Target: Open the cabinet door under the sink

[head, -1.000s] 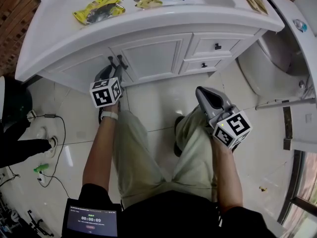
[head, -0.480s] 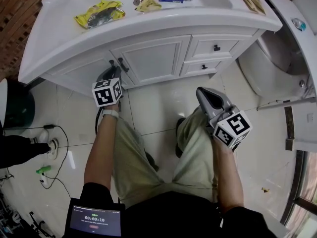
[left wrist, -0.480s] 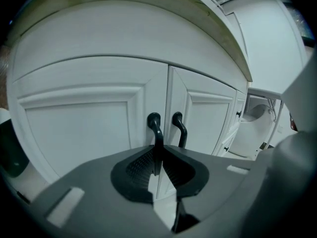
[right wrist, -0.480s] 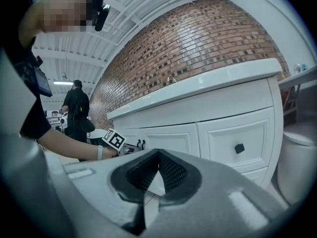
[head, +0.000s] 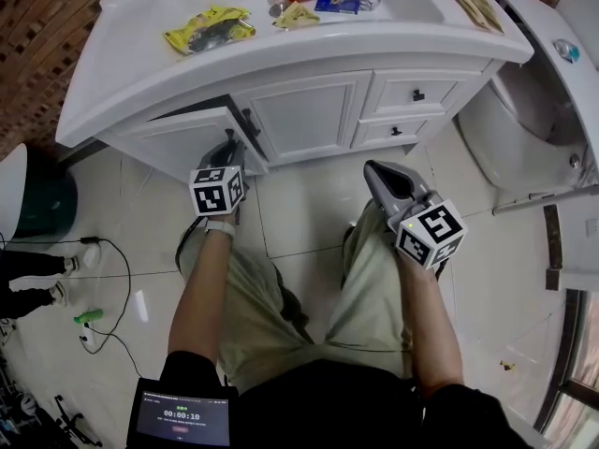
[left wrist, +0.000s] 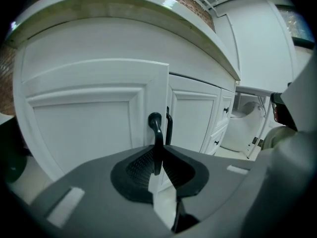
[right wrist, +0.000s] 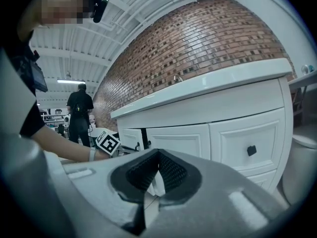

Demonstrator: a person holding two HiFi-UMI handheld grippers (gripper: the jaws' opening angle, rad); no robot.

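The white left cabinet door [head: 178, 140] under the vanity top [head: 281, 50] stands a little ajar, a dark gap showing above it. My left gripper [head: 231, 142] has just closed its jaws, and they are shut on that door's black handle [left wrist: 155, 125]. In the left gripper view the bar runs down between the left gripper's [left wrist: 157, 152] pads, with the neighbouring door's handle [left wrist: 169, 128] just right of it. The right door [head: 309, 115] is closed. My right gripper [head: 380, 169] hovers over my right knee, away from the cabinet. In its own view the right gripper [right wrist: 157, 156] is shut on nothing.
Two drawers [head: 416, 94] with black knobs sit right of the doors, and a toilet [head: 529, 110] is further right. Packets [head: 208, 28] lie on the counter. A cable [head: 112, 279], a dark bin [head: 33, 195] and another person's feet [head: 37, 279] are on the floor at left.
The left gripper has closed on the left door's handle and drawn back toward me. The door has swung out from flush to slightly ajar. The right gripper has stayed put.
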